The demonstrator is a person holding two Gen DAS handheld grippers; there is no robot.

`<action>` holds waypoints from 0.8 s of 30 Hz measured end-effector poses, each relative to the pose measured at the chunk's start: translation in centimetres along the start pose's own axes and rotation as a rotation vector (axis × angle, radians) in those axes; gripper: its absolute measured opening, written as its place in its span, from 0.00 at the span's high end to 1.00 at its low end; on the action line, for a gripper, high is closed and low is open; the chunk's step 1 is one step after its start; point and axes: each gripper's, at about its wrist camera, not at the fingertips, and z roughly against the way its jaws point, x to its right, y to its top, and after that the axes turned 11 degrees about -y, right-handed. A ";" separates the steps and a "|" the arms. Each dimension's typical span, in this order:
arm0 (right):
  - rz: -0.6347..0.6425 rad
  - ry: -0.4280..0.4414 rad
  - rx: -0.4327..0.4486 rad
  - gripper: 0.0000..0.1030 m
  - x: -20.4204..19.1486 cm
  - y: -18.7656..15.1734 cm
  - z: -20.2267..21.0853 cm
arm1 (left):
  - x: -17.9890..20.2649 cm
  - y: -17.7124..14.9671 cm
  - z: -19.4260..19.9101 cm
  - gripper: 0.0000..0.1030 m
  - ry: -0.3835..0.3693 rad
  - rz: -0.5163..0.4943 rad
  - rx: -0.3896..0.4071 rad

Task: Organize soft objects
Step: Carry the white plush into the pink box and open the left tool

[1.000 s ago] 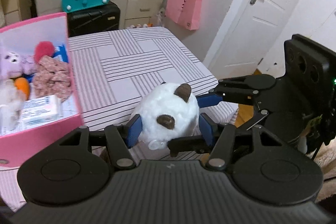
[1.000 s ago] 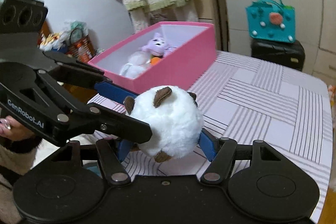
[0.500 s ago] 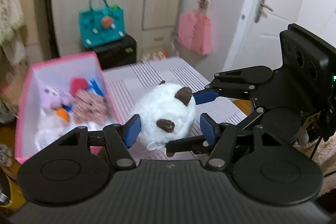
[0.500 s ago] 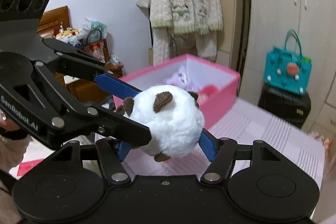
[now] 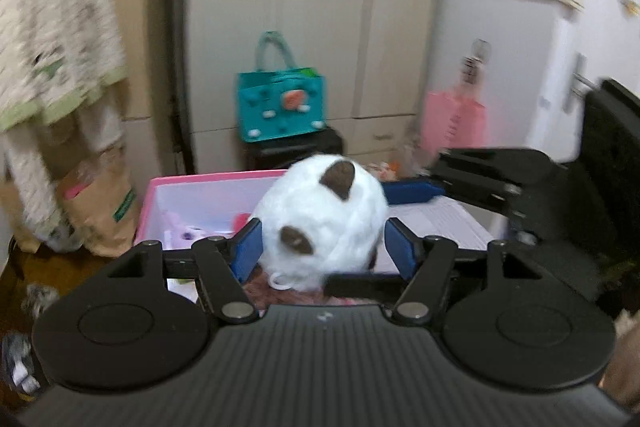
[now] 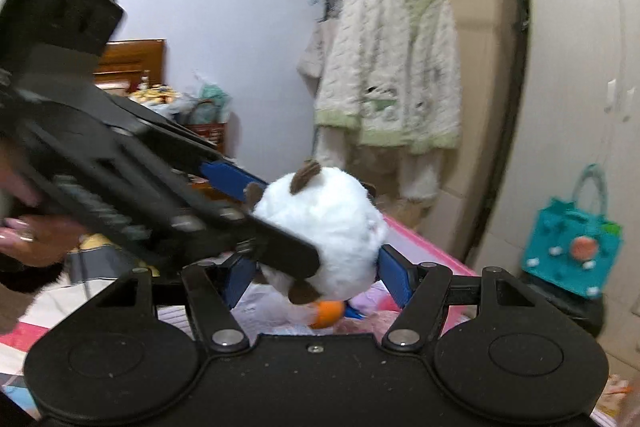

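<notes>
Between the blue pads of both tongs, a round white plush ball [image 5: 320, 223] with brown ears is held in the air above the pink box [image 5: 216, 183]. Its lower sides are flanked by the left tongs [image 5: 322, 251], whose jaws are opening; the left pad is seen at the fur's edge, while a narrow gap is shown at the right pad. Across the ball, the right tongs [image 6: 316, 277] are closed on it, pads pressed into the fluff, the ball being gripped from both sides. Just beneath the ball, inside the pink box, other soft toys are seen: a lilac plush [image 5: 186, 233] and an orange-tipped piece [image 6: 328, 313]. Right of the box, a striped tabletop [image 5: 436, 223] is visible. Behind the box, a teal bag [image 5: 282, 105] is set on a black case, and left of it a pale knitted cardigan [image 6: 390, 75] is hung on a rack. A person's hand [image 6: 30, 231] is seen gripping the left tool's handle.
</notes>
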 end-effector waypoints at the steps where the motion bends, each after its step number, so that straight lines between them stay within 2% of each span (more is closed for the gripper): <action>1: -0.006 0.011 -0.014 0.30 0.4 0.2 -0.8 | -1.0 0.1 -0.6 0.39 0.015 0.025 -0.001; 5: -0.011 0.026 -0.058 0.32 1.4 0.2 -4.1 | -5.3 0.0 -2.9 0.39 -0.034 0.157 -0.042; 10: -0.047 0.065 -0.126 0.33 3.1 -0.8 -7.7 | -8.1 -0.4 -5.9 0.40 -0.021 0.211 -0.087; 17: -0.006 0.105 -0.228 0.33 3.9 -2.7 -11.5 | -10.5 -1.9 -9.9 0.39 -0.002 0.267 -0.190; 21: 0.046 0.080 -0.265 0.33 3.2 -3.2 -12.4 | -11.3 -2.4 -11.6 0.39 0.011 0.286 -0.244; 24: 0.087 0.011 -0.274 0.33 2.5 -3.4 -12.4 | -11.6 -2.7 -12.2 0.41 0.016 0.294 -0.264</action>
